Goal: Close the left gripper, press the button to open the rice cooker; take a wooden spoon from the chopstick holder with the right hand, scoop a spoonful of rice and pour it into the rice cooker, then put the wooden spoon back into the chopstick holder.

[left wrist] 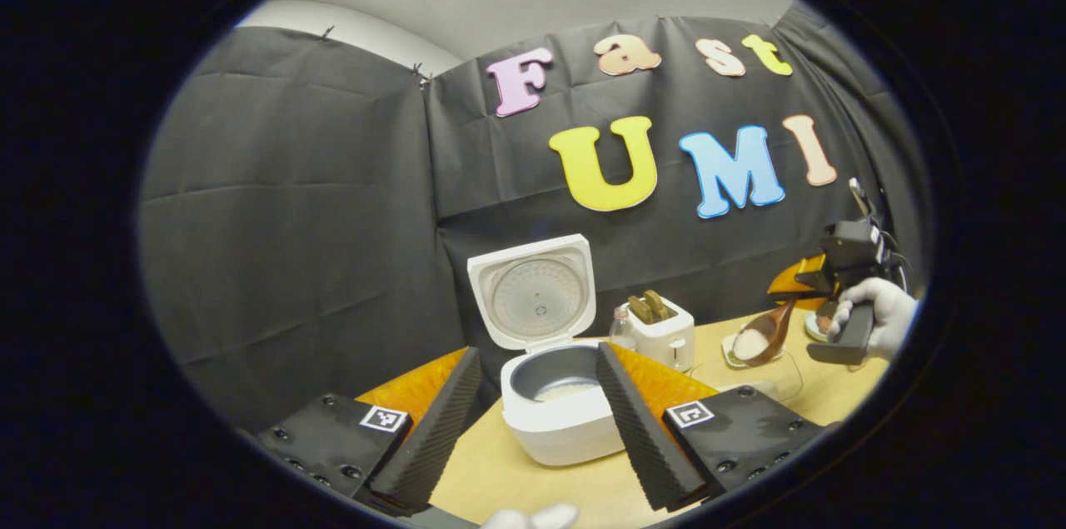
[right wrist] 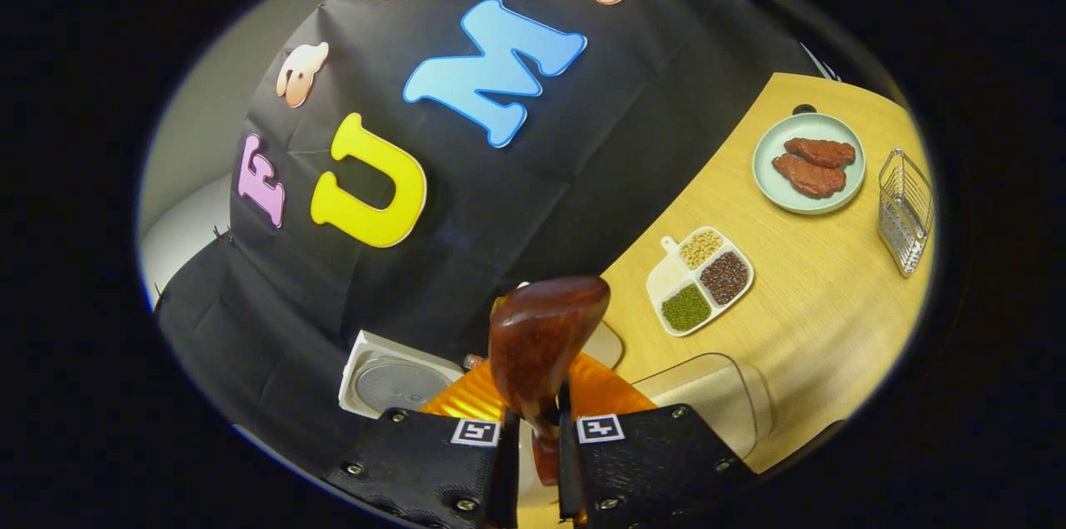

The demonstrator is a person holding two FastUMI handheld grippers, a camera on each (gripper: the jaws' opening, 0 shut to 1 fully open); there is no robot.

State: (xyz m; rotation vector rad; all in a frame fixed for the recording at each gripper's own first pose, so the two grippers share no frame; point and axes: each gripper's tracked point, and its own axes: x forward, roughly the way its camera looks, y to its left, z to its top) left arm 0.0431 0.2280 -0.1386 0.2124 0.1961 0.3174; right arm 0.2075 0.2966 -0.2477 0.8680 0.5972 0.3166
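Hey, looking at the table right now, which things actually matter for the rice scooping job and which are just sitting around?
Part of the job:
rice cooker, lid open
wooden spoon, loaded with rice, gripped by the right gripper
clear rice container
wire chopstick holder
left gripper, fingers apart

Just lying about:
toaster
plate of meat
divided dish of beans

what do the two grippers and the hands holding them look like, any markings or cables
The left gripper has long ribbed wedge-shaped fingers on black bolted blocks, each with a square black-and-white marker, over orange parts. The right gripper has the same black blocks, bolts and markers. From the left gripper view it is a black pistol-like handle with thin cables, held in a white glove.
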